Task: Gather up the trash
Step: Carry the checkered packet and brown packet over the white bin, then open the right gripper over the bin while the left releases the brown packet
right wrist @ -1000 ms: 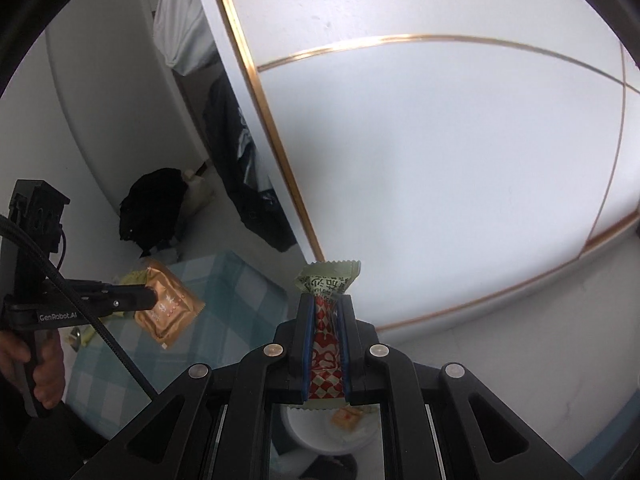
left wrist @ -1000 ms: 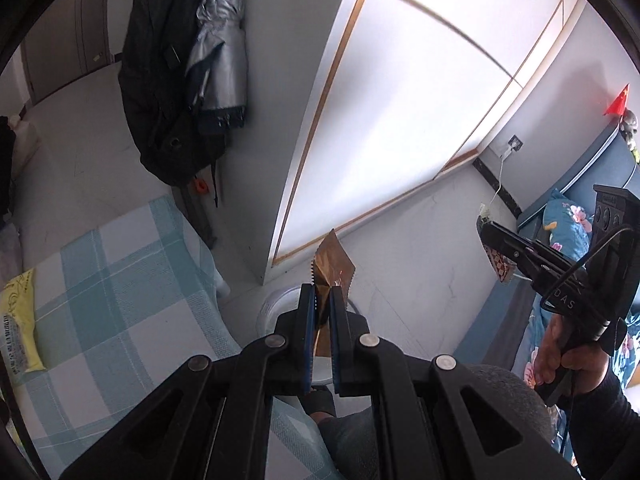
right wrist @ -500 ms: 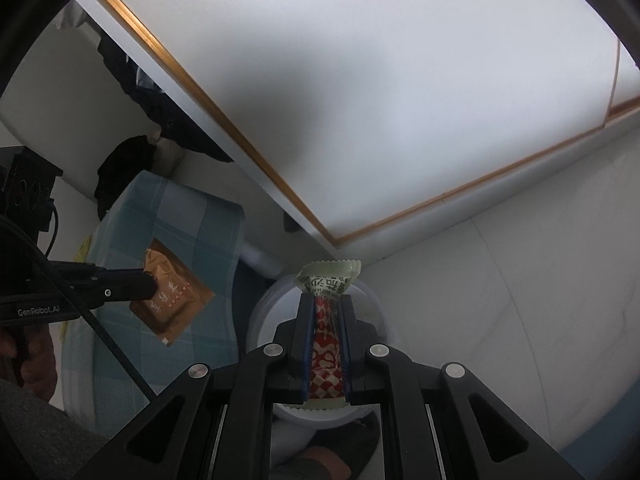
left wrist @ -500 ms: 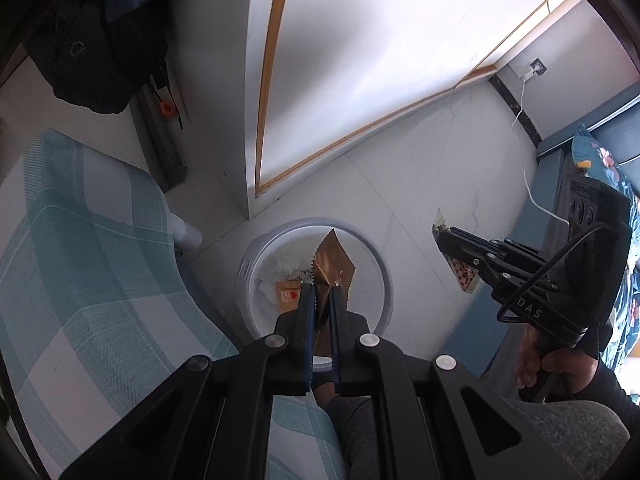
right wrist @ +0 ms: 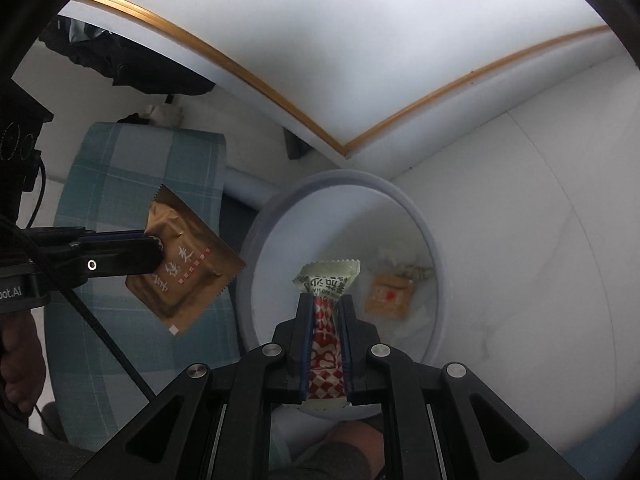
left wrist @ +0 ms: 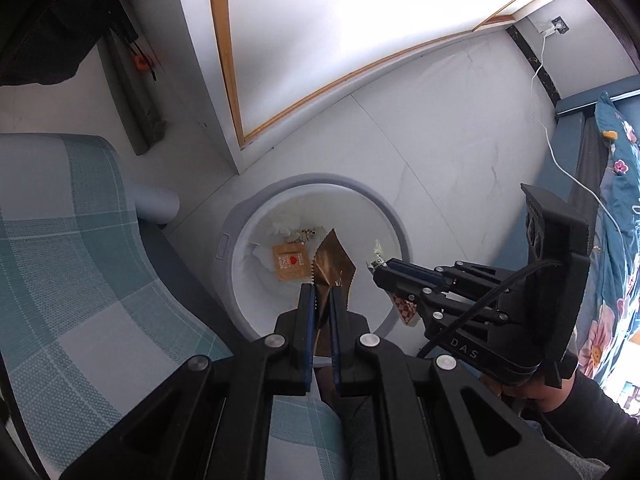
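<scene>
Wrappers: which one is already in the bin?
The small orange packet with a red heart, lying on the white liner of the trash bin. The brown foil sachet and red-checked candy wrapper are each pinched in a claw.

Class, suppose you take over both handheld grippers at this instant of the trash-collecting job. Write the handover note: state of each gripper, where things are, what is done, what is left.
Left gripper: shut on a flat brown foil sachet, held in the air near the bin rim.
Right gripper: shut on a red-and-white checked candy wrapper with pale green ends, held over the round white plastic trash bin.
Done: a small orange square packet and crumpled white scraps already lie in the bin.
Left: open each gripper over the bin so both wrappers drop in.
The checked teal-and-white cloth lies beside the bin.
</scene>
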`<move>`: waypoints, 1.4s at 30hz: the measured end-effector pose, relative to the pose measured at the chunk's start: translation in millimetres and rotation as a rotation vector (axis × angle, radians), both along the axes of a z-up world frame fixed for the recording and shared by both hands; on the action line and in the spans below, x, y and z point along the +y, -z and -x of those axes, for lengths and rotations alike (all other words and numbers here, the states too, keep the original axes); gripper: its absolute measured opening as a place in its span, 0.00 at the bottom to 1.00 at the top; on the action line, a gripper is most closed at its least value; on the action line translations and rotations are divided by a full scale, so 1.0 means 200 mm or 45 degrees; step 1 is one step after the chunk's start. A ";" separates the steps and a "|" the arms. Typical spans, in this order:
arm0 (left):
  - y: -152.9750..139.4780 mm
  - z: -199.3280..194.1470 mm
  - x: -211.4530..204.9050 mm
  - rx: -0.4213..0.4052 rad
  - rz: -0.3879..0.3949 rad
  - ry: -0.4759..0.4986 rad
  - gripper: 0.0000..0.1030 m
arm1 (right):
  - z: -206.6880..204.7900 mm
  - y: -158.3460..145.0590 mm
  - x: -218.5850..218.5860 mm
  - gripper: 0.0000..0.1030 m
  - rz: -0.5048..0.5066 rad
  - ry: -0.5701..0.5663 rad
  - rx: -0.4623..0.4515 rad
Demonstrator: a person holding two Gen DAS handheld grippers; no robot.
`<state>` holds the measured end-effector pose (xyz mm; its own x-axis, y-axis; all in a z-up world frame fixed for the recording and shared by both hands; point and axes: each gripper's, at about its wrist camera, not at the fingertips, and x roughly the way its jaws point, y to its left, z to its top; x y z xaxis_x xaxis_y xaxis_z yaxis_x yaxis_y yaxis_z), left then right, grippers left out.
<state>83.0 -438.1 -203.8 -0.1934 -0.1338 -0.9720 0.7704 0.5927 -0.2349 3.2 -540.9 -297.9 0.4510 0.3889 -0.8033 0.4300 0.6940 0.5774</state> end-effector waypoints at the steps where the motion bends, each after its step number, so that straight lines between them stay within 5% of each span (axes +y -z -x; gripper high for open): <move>1: 0.01 -0.01 0.00 0.004 -0.010 -0.002 0.03 | 0.00 0.02 0.00 0.13 -0.015 0.001 0.007; 12: 0.08 -0.03 -0.03 0.055 -0.189 -0.048 0.13 | 0.01 0.09 -0.01 0.19 -0.066 0.006 0.075; 19: 0.10 -0.05 -0.02 0.072 -0.219 -0.089 0.14 | 0.04 0.10 -0.01 0.26 -0.074 0.027 0.084; 23: 0.09 -0.05 -0.02 0.060 -0.206 -0.091 0.15 | 0.08 0.07 -0.03 0.30 -0.069 0.038 0.091; 28: 0.03 -0.04 0.00 0.056 -0.146 -0.123 0.40 | 0.12 0.00 -0.07 0.36 -0.040 0.068 0.066; 42: -0.41 0.03 0.05 -0.291 0.091 -0.126 0.43 | 0.18 -0.42 -0.14 0.56 0.140 0.140 -0.082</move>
